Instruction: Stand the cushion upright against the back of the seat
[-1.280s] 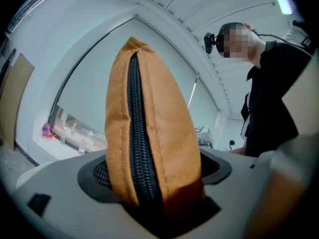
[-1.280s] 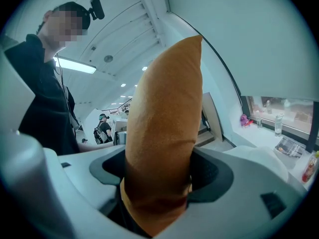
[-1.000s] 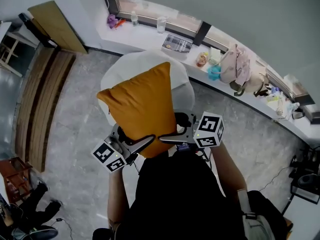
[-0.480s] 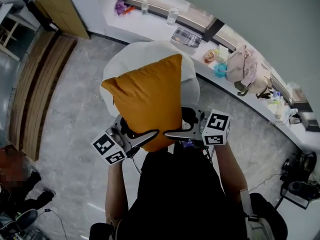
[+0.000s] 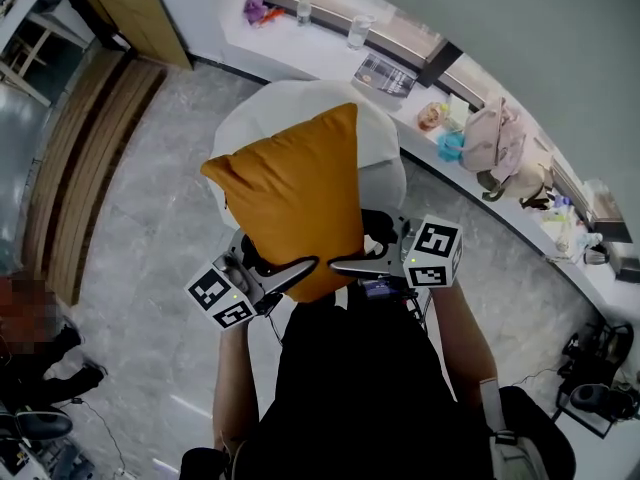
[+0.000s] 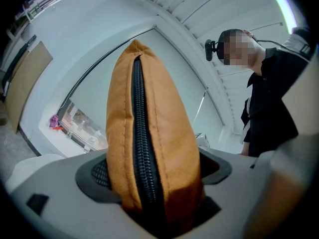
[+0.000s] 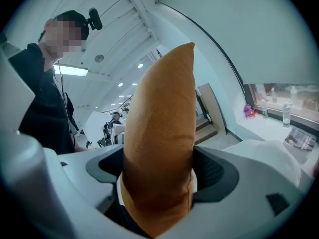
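An orange cushion (image 5: 290, 198) stands on edge above the round white seat (image 5: 385, 168), its top corner pointing away from me. My left gripper (image 5: 300, 268) is shut on its lower left edge, where the black zipper (image 6: 142, 148) runs up between the jaws. My right gripper (image 5: 340, 264) holds the lower right edge. Its jaws have just been opening, and the cushion (image 7: 159, 133) still fills the gap and touches both pads (image 7: 214, 173). The cushion hides the seat's back.
A white sill (image 5: 330, 53) behind the seat carries bottles, a book (image 5: 385, 76), cups and bags (image 5: 495, 138). A wooden panel (image 5: 140, 8) and wooden slats (image 5: 70, 158) lie at the left. A person (image 5: 40, 368) is at the lower left. Cables trail at the right.
The cushion and both grippers have sunk slightly toward the white seat. Both grippers still have the cushion's lower edge between their jaws.
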### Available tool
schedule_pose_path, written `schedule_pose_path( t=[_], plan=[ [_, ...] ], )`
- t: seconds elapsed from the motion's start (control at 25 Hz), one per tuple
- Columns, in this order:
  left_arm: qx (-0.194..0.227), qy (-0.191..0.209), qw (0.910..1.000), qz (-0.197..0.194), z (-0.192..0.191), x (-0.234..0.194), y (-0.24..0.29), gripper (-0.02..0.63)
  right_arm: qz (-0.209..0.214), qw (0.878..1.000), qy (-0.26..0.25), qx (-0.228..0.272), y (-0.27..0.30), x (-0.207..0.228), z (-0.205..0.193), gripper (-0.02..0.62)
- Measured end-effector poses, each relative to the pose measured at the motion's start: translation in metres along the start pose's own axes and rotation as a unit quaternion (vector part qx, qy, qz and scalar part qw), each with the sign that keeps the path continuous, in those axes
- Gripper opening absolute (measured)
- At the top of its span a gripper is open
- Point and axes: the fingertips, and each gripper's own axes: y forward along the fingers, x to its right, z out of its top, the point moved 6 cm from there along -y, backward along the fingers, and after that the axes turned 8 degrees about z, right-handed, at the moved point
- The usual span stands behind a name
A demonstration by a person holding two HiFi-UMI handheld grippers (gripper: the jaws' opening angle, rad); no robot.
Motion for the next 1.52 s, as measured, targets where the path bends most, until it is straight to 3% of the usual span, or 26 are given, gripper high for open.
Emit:
schedule_pose_path(
  t=[0.36,0.76,0.96,1.52],
  plan=[
    [-0.033,0.013,0.9988,0.035,-0.016,-0.011,0.055,0.454,-0.038,0.999,-0.007,-0.014,-0.04,0.043,-0.007,0.411],
    [-0.085,-0.004,0.9943,0.065,-0.056,-0.061,0.134,0.478,-0.008,0.999,0.007,-0.033,-0.073,0.133,-0.028,0.351],
    [-0.118,-0.006,0.9891,0.088,-0.074,-0.088,0.158,0.491,-0.019,0.999,0.001,-0.032,-0.077,0.169,-0.042,0.33],
    [-0.194,-0.072,0.9702,0.126,-0.195,-0.175,0.188,0.502,-0.053,0.996,0.016,-0.066,-0.067,0.267,-0.147,0.314]
  ],
)
